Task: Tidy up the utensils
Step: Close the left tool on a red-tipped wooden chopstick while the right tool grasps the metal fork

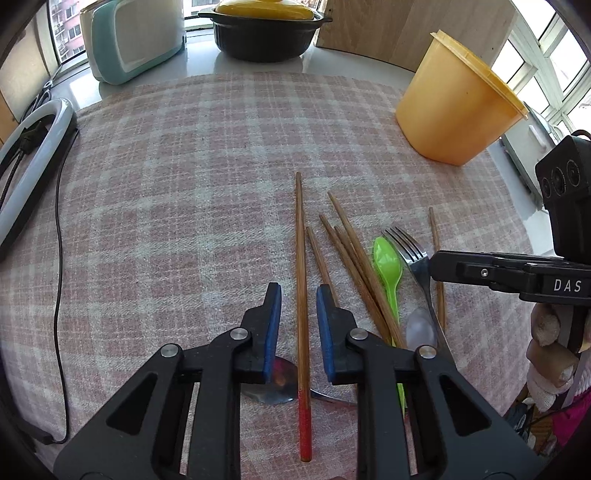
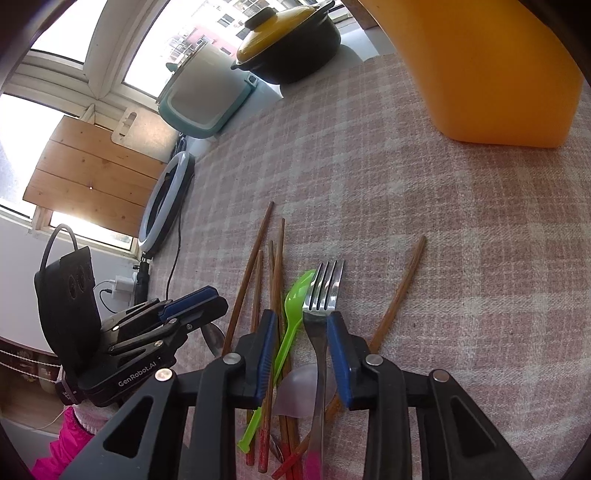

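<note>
1. On the pink checked cloth (image 1: 184, 166) the utensils lie loose at about five o'clock in the left wrist view.
2. Left gripper (image 1: 298, 299) straddles one red-tipped chopstick (image 1: 302, 295); its blue pads stand clear of it, nothing grasped.
3. Right gripper (image 2: 301, 325) brackets the fork (image 2: 320, 332) and green spoon (image 2: 295, 299), pads apart from both, released.
4. Yellow tub (image 1: 454, 99) stands at two o'clock.

1. We see a pink plaid tablecloth (image 1: 207, 155) covering the worktop.
2. At its far edge stand a teal appliance (image 1: 133, 37) and a yellow-lidded black pot (image 1: 264, 33).
3. Daylit windows (image 2: 62, 29) lie behind wooden boards (image 2: 92, 173).
</note>
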A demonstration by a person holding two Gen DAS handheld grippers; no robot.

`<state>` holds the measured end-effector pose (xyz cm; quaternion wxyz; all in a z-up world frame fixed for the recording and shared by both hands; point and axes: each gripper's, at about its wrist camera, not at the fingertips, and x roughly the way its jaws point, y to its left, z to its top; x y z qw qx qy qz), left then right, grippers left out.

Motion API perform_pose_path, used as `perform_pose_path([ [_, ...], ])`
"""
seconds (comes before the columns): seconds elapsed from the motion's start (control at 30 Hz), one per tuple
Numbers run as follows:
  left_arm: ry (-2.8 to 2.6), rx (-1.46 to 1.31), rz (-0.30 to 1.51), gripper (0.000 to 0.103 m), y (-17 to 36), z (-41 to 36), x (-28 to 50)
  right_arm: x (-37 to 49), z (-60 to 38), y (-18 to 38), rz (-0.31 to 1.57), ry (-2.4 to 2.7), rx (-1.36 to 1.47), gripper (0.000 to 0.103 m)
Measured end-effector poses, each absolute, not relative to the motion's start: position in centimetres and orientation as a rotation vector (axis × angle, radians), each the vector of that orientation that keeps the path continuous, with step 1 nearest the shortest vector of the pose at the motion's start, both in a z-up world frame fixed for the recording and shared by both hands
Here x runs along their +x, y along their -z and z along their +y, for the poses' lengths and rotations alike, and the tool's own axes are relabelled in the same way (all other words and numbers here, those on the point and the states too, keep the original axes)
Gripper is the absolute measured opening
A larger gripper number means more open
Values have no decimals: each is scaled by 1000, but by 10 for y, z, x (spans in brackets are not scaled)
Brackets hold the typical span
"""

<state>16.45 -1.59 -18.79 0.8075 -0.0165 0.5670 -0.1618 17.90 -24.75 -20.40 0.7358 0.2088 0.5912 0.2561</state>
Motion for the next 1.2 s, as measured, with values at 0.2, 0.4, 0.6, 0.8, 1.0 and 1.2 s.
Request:
perform_pose_path([
  [0.2, 351, -28, 1222, 17, 192, -20, 169, 182, -249, 209, 1315, -548, 472, 30],
  [0.4, 353, 2, 1234, 17, 198, -28, 172, 182, -247, 215, 1335, -542, 477, 30],
  [0.6, 345, 45, 1234, 15, 202, -36, 180, 184, -244, 223, 1349, -534, 500, 30],
  [0.8, 336, 50, 1242, 8, 208, -42, 188, 187, -241, 227, 1352, -523, 505, 20],
  [1.0, 330, 4, 1240, 4, 210, -35, 195, 187, -240, 227, 1352, -525, 501, 15],
  [1.2, 322, -22, 1225, 4, 210, -23, 197, 186, -234, 220, 1336, -523, 455, 1],
])
